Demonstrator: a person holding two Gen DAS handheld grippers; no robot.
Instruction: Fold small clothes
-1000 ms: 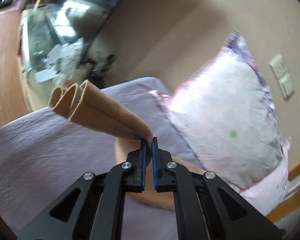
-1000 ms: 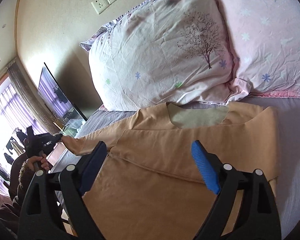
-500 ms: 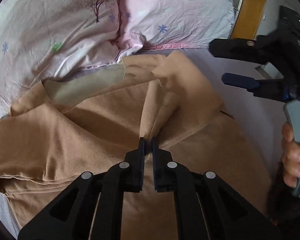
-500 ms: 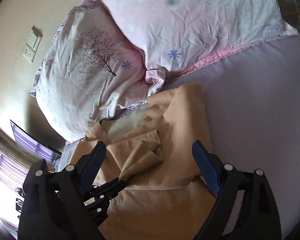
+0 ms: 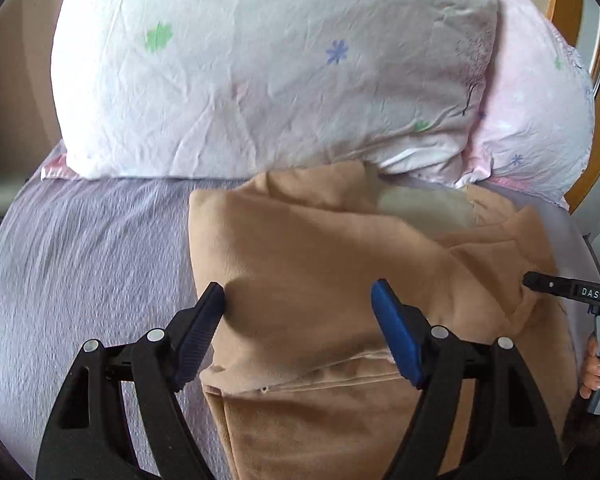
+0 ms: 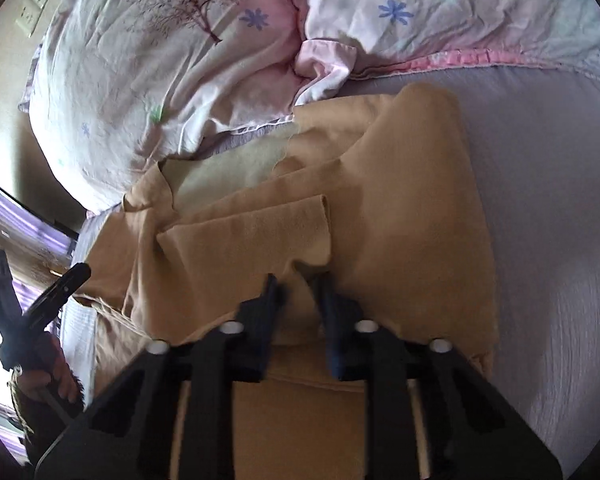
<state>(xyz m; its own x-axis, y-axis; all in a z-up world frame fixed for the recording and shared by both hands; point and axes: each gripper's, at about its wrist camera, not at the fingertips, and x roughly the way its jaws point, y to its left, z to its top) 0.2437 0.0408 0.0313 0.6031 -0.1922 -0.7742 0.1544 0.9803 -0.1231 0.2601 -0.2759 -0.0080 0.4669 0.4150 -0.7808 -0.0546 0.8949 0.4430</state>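
A tan long-sleeved top [image 5: 324,256] lies on the lavender bed sheet, neckline toward the pillows, its left side and sleeve folded over the body. My left gripper [image 5: 298,298] is open and empty, its fingers resting on the folded left part. In the right wrist view the top [image 6: 412,208] fills the middle, with the folded sleeve end [image 6: 260,232] lying across it. My right gripper [image 6: 298,284] has its jaws narrowed around a raised pinch of the tan cloth. The right gripper's finger also shows at the top's right edge in the left wrist view [image 5: 540,282].
Two floral pillows [image 5: 260,68] lie right behind the neckline. The bed sheet [image 5: 80,248] spreads to the left and, in the right wrist view, to the right [image 6: 552,208]. A wooden bed frame [image 5: 564,4] stands at the far right. A dark screen [image 6: 16,216] is beyond the bed's left.
My left gripper carried the sleeve across the body, let it go and opened, then moved back to the top's left side. My right gripper came down and closed onto the cloth.
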